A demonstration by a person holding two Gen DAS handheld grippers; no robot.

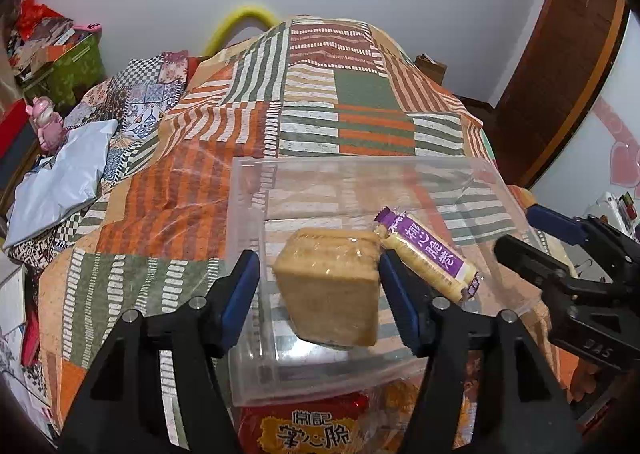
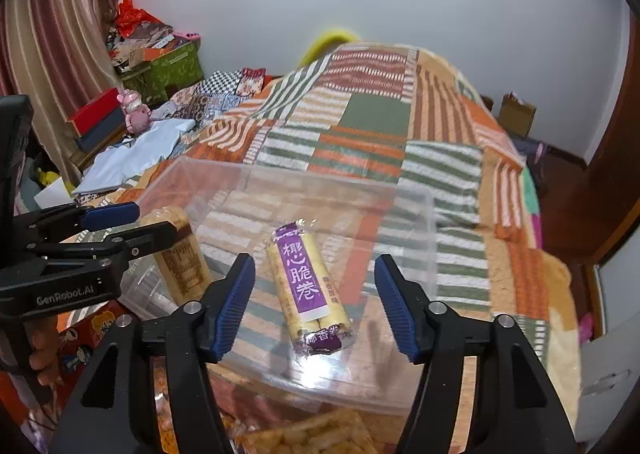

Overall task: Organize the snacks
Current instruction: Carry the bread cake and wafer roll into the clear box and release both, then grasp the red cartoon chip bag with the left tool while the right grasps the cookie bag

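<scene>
A clear plastic box [image 1: 360, 170] stands on the patchwork bedspread. Inside it lies a purple-labelled roll snack [image 1: 428, 254], also in the right wrist view [image 2: 306, 286]. My left gripper [image 1: 318, 302] is open over the box's near left part; a tan wrapped biscuit block [image 1: 332, 286] sits between its fingers, touching only the right pad. In the right wrist view the block [image 2: 184, 262] leans at the box's left side under the left gripper [image 2: 120, 222]. My right gripper [image 2: 314, 306] is open and empty, just above the roll snack; it also shows in the left wrist view [image 1: 532, 230].
A red snack bag [image 1: 308, 426] lies in front of the box, with an orange snack bag [image 2: 312, 434] and a red cartoon packet [image 2: 84, 338] beside it. A pale blue pillow [image 1: 60, 182], a pink toy [image 1: 48, 122] and stacked boxes [image 2: 160, 62] are at the left.
</scene>
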